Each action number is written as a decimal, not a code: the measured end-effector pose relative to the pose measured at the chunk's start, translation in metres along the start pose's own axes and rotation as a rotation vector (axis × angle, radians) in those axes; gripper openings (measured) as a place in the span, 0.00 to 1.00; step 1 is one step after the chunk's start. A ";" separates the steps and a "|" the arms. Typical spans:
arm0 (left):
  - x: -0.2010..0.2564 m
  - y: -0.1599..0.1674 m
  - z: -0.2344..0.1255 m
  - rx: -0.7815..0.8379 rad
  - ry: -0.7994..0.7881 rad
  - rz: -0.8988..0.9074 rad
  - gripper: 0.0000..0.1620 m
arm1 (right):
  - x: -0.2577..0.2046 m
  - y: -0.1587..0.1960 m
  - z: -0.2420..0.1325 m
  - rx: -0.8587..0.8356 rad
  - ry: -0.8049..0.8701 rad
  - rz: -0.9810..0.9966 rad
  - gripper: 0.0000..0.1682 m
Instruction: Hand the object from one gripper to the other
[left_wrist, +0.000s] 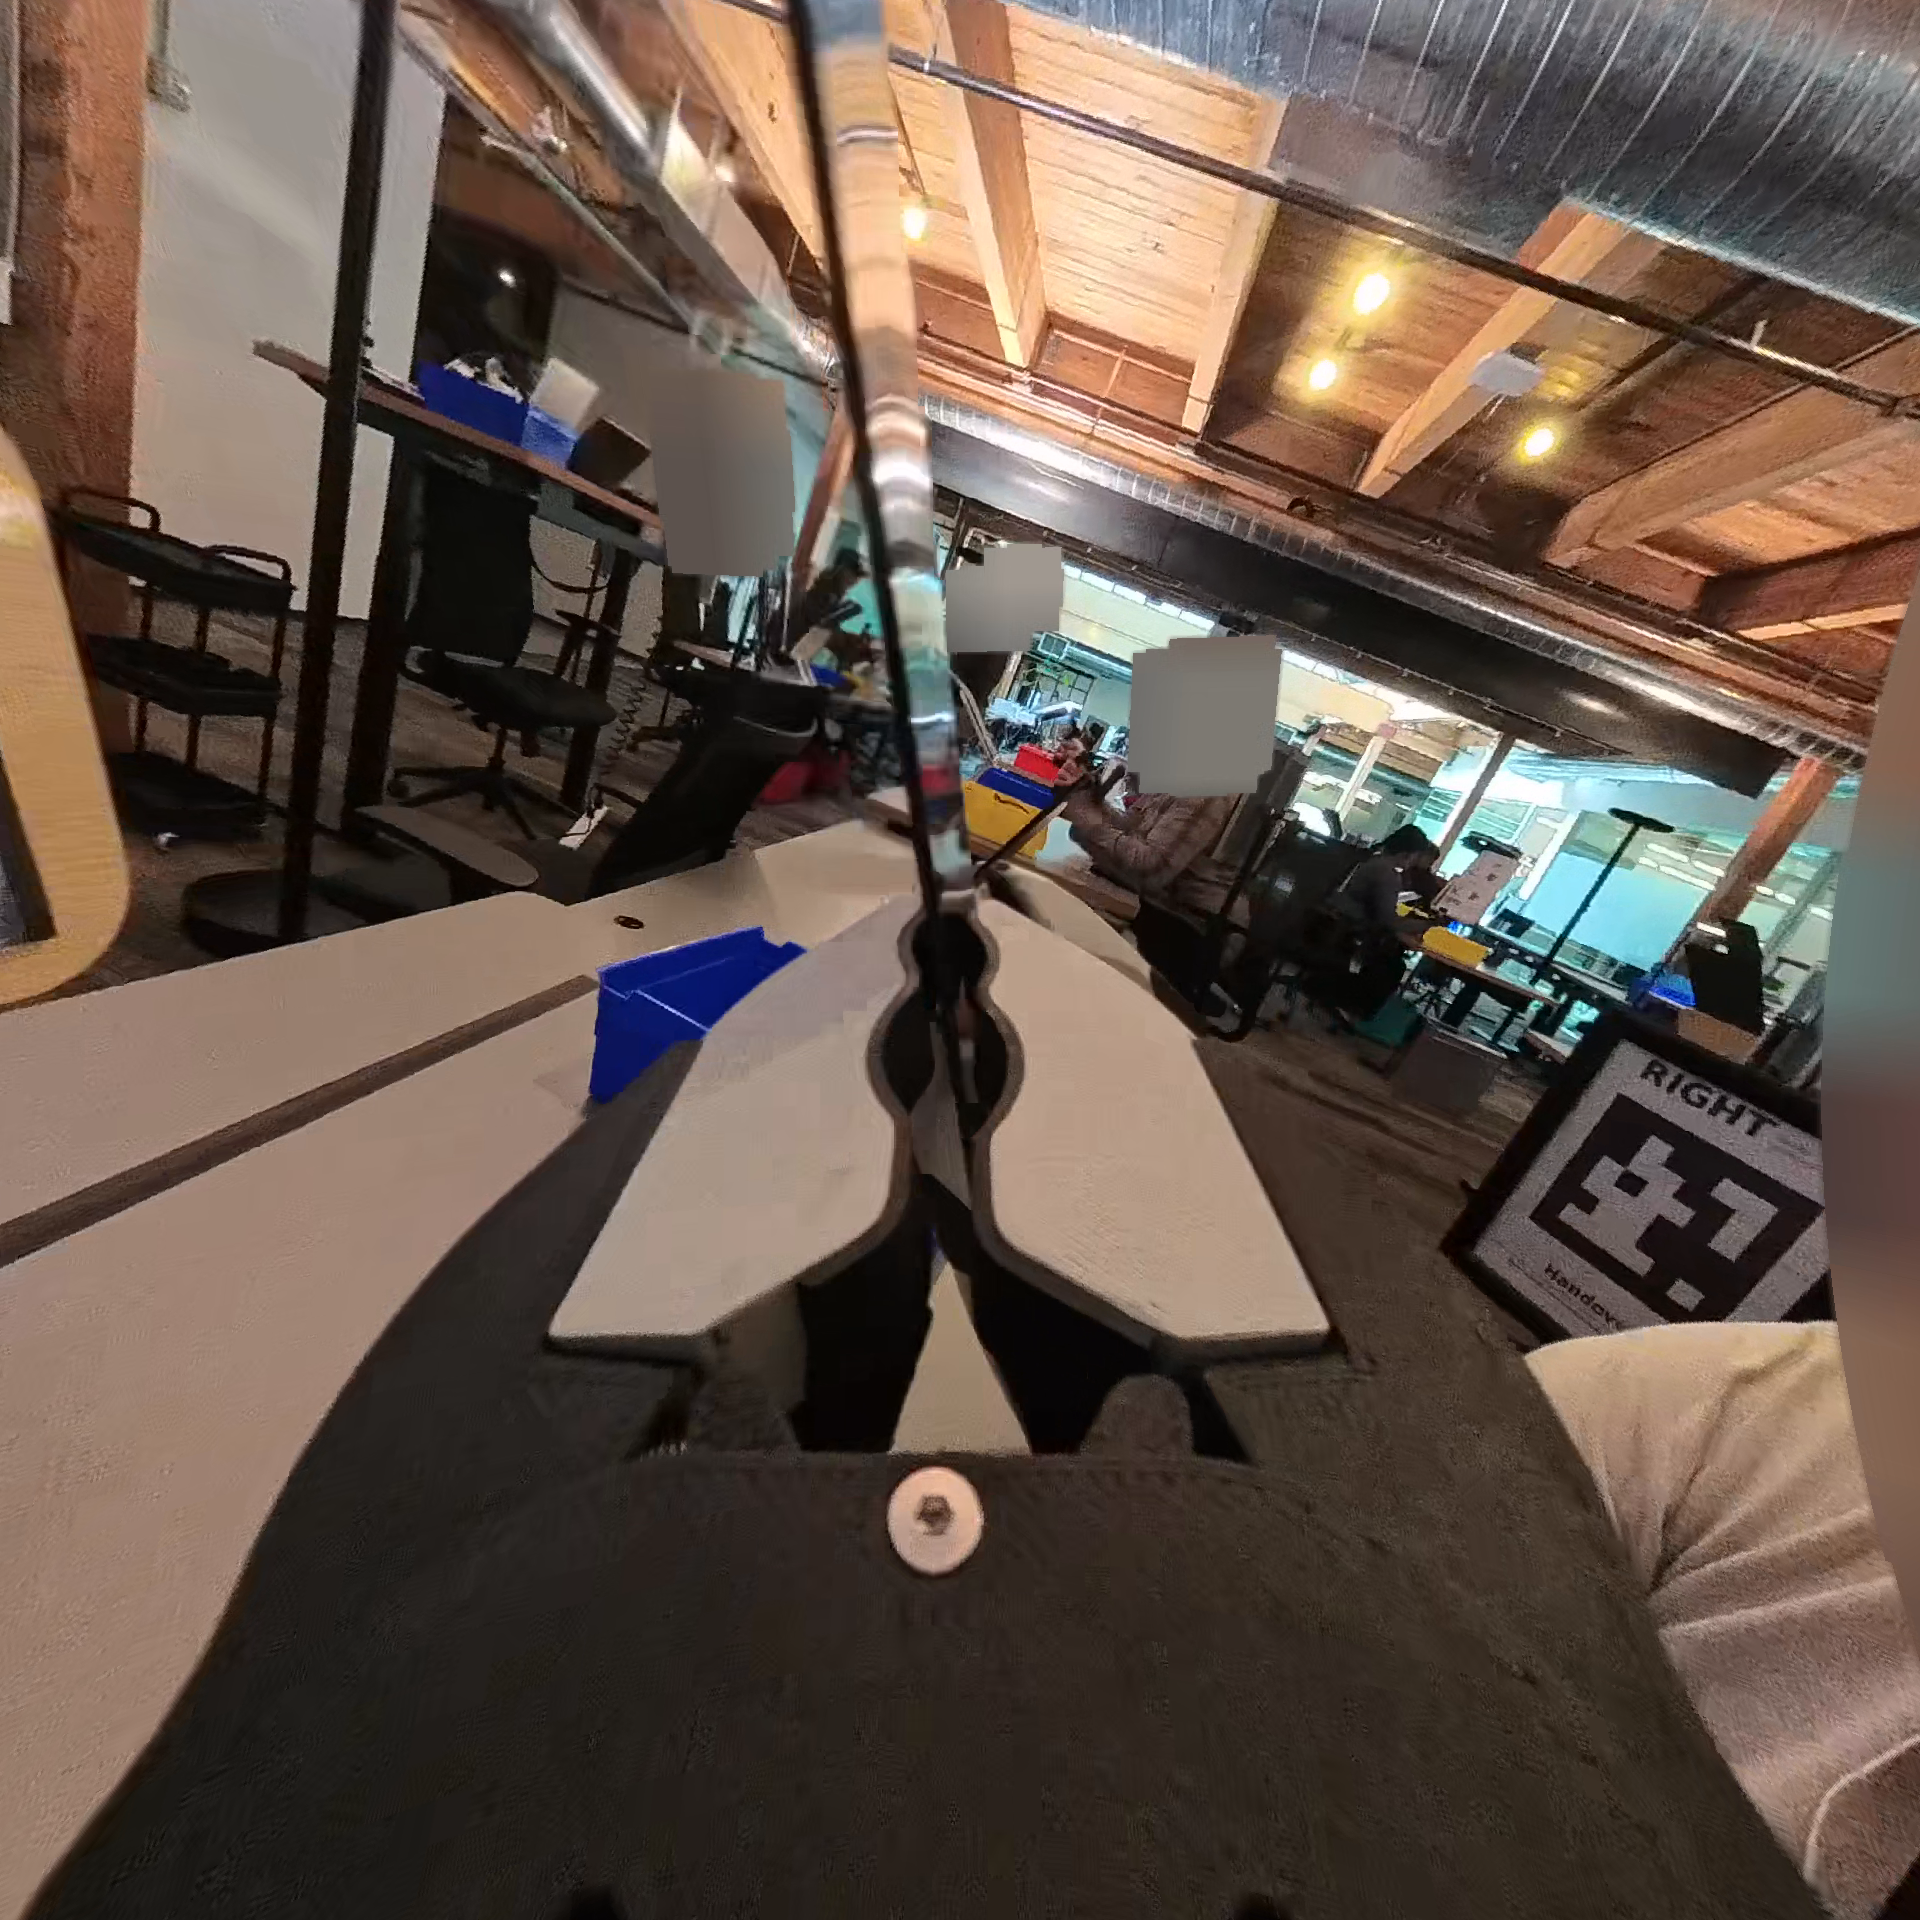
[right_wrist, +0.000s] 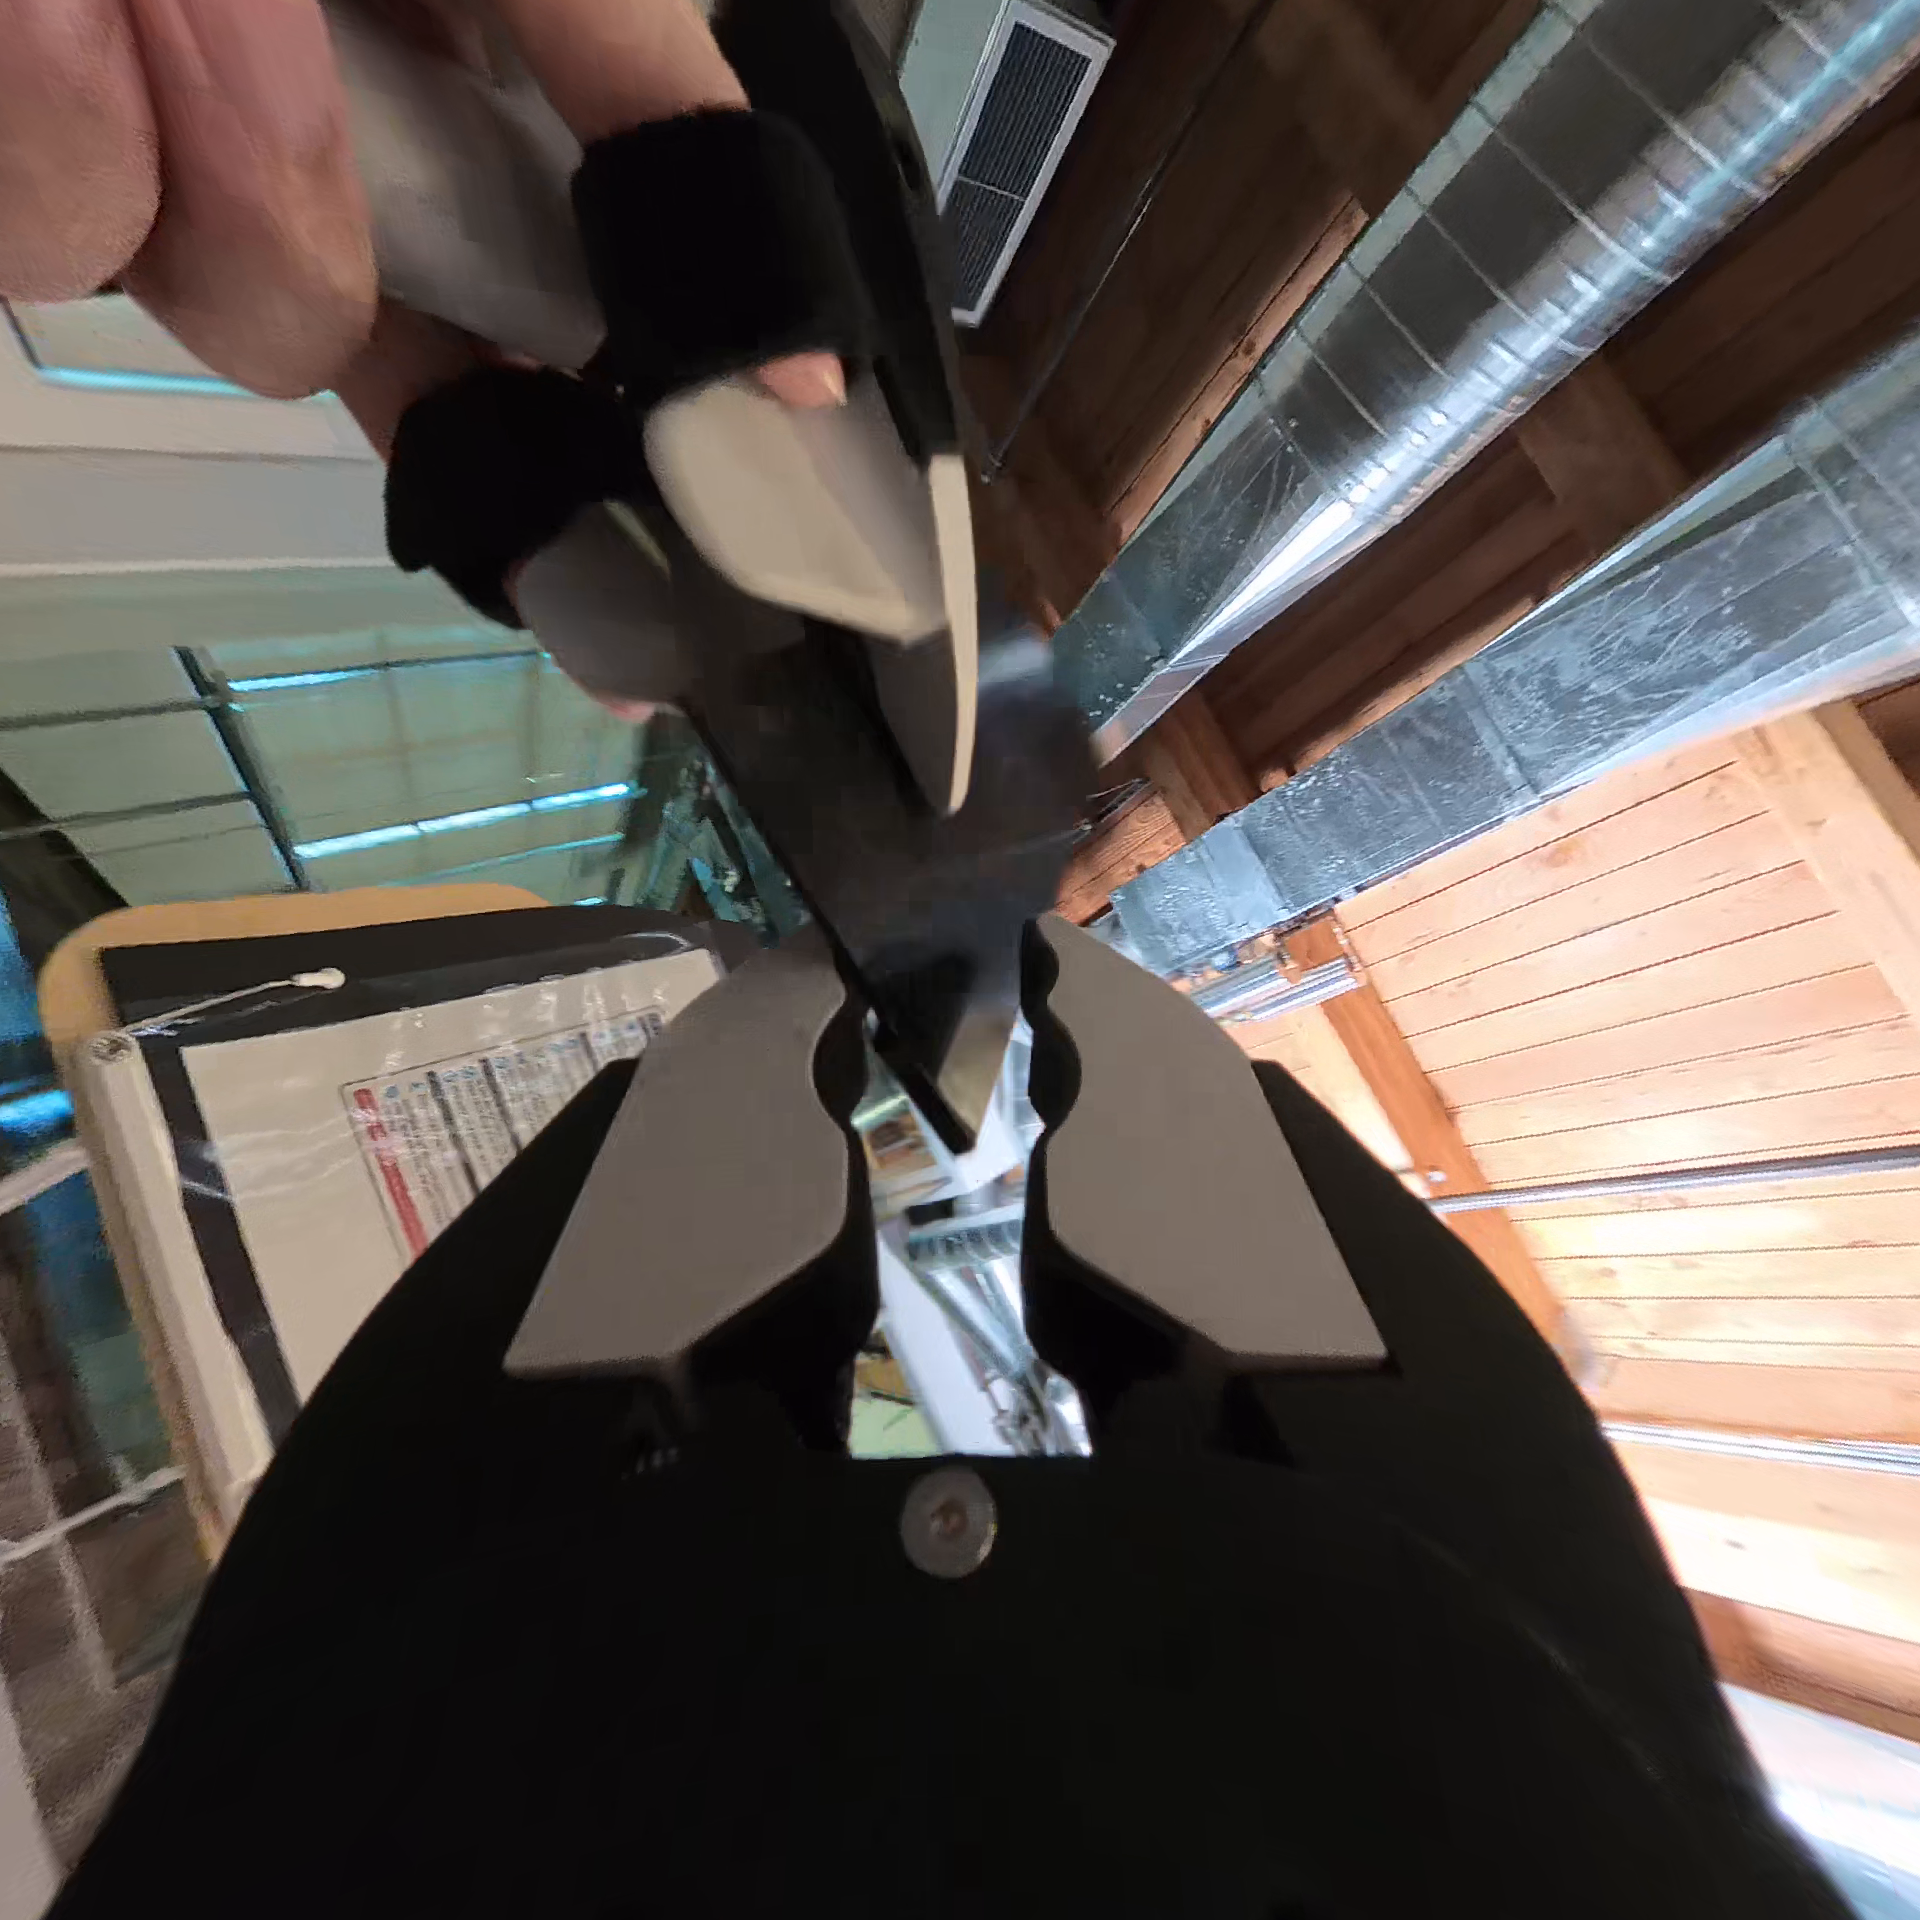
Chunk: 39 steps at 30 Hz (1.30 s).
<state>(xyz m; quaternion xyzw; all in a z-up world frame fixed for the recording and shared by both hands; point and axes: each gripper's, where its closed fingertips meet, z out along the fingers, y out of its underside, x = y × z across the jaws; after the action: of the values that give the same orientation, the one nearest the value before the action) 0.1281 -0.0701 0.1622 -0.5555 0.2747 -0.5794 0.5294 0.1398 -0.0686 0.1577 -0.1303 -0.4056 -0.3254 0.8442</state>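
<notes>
While the left hand-held gripper (left_wrist: 943, 1023) pinches a thin, glossy object (left_wrist: 896, 447), the right hand-held gripper (right_wrist: 943, 1023) gapes.

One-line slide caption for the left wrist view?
Left gripper shut on a thin shiny metal strip, above a grey table.

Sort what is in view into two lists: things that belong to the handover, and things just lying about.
Belongs to the job:
- thin shiny flat object, clamped edge-on in the left gripper
- right gripper, open, with the object's end between its fingers

Just lying about:
- blue bin on the white table
- office chair
- black cart
</notes>
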 end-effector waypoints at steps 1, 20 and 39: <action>0.002 -0.004 -0.003 0.009 0.006 0.021 0.01 | 0.000 0.002 0.000 0.009 -0.016 0.032 0.17; -0.001 0.048 0.016 -0.363 0.023 0.574 0.01 | 0.022 0.001 -0.017 0.186 -0.712 1.607 0.24; -0.019 0.039 -0.017 -0.435 -0.272 0.770 0.39 | -0.064 0.015 -0.083 -0.227 -1.372 1.438 0.01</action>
<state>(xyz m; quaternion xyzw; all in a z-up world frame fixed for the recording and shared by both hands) 0.1206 -0.0683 0.1160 -0.5820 0.5044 -0.1913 0.6084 0.1696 -0.0692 0.0564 -0.5843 -0.5964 0.3714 0.4061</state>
